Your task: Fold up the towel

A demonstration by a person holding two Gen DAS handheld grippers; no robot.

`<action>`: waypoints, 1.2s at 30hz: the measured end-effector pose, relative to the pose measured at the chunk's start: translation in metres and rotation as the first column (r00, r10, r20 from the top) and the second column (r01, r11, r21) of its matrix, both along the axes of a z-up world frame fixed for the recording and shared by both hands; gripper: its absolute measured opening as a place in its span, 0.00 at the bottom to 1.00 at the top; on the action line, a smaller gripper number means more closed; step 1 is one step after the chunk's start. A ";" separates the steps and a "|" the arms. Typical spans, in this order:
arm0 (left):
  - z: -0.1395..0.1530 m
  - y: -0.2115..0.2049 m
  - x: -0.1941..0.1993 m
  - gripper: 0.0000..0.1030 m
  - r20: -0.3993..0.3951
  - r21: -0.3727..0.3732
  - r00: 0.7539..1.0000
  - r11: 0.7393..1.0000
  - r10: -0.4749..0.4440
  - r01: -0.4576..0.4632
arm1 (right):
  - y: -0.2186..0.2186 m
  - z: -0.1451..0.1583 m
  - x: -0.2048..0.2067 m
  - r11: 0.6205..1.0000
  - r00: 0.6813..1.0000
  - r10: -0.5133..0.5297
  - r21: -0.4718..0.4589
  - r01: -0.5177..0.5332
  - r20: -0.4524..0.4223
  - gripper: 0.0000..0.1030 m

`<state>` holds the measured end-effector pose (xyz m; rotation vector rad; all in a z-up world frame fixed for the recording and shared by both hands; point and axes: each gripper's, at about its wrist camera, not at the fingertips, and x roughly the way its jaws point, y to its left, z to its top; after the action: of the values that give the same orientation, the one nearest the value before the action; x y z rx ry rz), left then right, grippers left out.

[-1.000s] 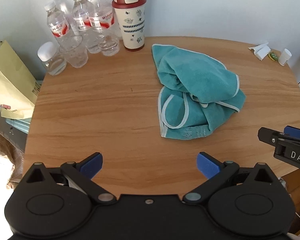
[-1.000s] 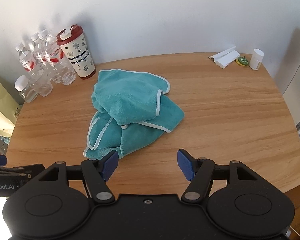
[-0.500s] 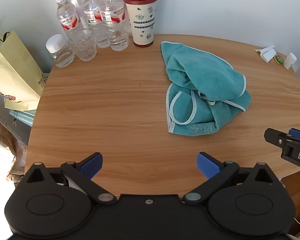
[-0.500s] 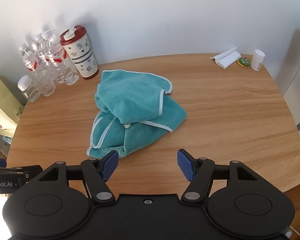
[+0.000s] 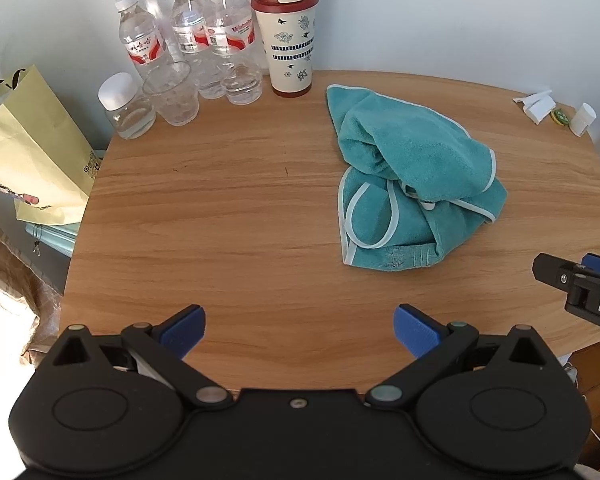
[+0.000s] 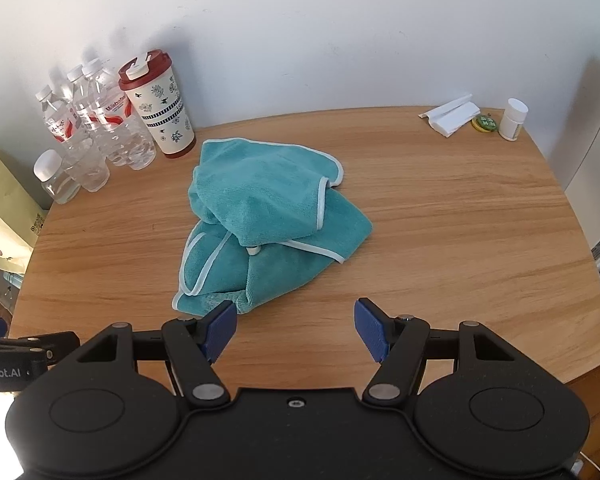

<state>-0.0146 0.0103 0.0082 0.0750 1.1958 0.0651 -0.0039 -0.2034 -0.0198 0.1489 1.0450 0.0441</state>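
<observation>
A teal towel (image 5: pixel 416 184) with pale piping lies crumpled in a heap on the round wooden table (image 5: pixel 220 216); the right wrist view shows the same towel (image 6: pixel 268 220) near the table's middle. My left gripper (image 5: pixel 299 330) hangs open over the near edge, left of the towel and well short of it, nothing between its blue pads. My right gripper (image 6: pixel 296 330) is open too, just in front of the towel's near hem, its left pad (image 6: pixel 220 326) close to the cloth but apart from it.
Several water bottles (image 5: pixel 188 36), a glass (image 5: pixel 172 94), a white-capped jar (image 5: pixel 126 106) and a red-lidded tumbler (image 5: pixel 288 40) stand at the back left by the wall. Folded paper (image 6: pixel 452 114), a green disc and a white vial (image 6: pixel 512 120) sit back right. A yellow bag (image 5: pixel 24 148) hangs off the left edge.
Both grippers have drawn back and risen a little, so the towel and bottles sit further off in view. The towel has not moved; both stay open.
</observation>
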 end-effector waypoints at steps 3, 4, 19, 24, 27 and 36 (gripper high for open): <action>-0.002 -0.001 0.001 0.99 -0.007 0.006 1.000 1.000 0.003 -0.003 | -0.001 0.000 0.001 1.000 1.000 0.004 -0.002 -0.004 -0.002 0.68; -0.002 -0.001 0.001 0.99 -0.011 0.005 1.000 1.000 0.005 -0.005 | -0.001 0.001 0.002 1.000 1.000 0.005 -0.003 -0.005 -0.002 0.68; -0.006 -0.002 0.010 0.99 -0.030 0.019 0.999 1.000 0.010 -0.009 | 0.002 -0.007 0.005 1.000 1.000 -0.001 0.006 0.001 -0.023 0.68; -0.008 -0.004 0.013 0.99 -0.043 0.020 0.999 1.000 0.013 -0.012 | 0.003 -0.010 0.007 1.000 0.999 0.008 0.004 -0.007 -0.032 0.68; -0.009 -0.005 0.015 0.99 -0.048 0.021 0.999 1.000 0.014 -0.013 | 0.004 -0.012 0.008 1.000 0.999 0.013 0.004 -0.013 -0.038 0.68; -0.015 -0.012 0.023 0.99 -0.074 0.022 0.997 1.000 0.014 -0.013 | -0.002 -0.016 0.018 0.999 0.998 0.038 0.000 -0.038 -0.057 0.68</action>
<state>0.0081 -0.0021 -0.0072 0.0890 1.2701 0.0879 0.0141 -0.2053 -0.0360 0.1303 1.1047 0.0742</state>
